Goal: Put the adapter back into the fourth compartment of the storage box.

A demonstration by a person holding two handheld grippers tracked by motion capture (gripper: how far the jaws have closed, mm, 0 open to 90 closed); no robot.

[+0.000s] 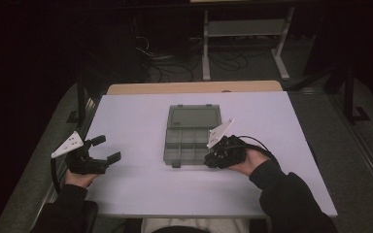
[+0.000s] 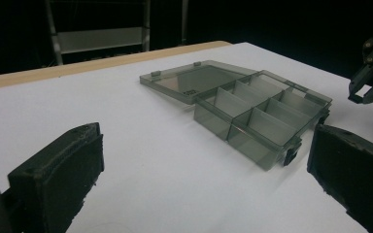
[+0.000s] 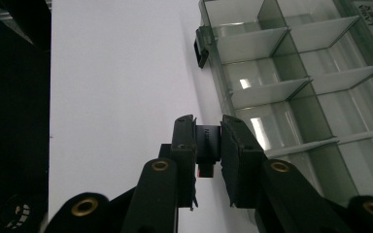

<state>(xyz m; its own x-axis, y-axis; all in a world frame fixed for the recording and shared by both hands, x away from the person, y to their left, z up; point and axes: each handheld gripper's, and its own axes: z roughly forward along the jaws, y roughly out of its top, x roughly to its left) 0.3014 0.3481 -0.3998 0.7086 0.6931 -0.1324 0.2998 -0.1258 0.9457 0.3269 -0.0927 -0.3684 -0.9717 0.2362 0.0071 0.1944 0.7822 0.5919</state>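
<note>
The right tongs are pinching the box's front latch, a small dark clasp with a red bit under it, at the near edge of the box, which lies open in the middle of the counter. The step in hand looks like working that clasp, either having just freed it or gripping it to swing the box shut; which one is hard to tell. The next move would call for a steady hold while the lid, lying flat behind the box, is folded forward. The left tongs hang spread and empty, well to the left of the box. The box is smoky clear plastic, hard and glossy, split by thin walls into square cells, all empty; a second clasp sits along the same edge.
</note>
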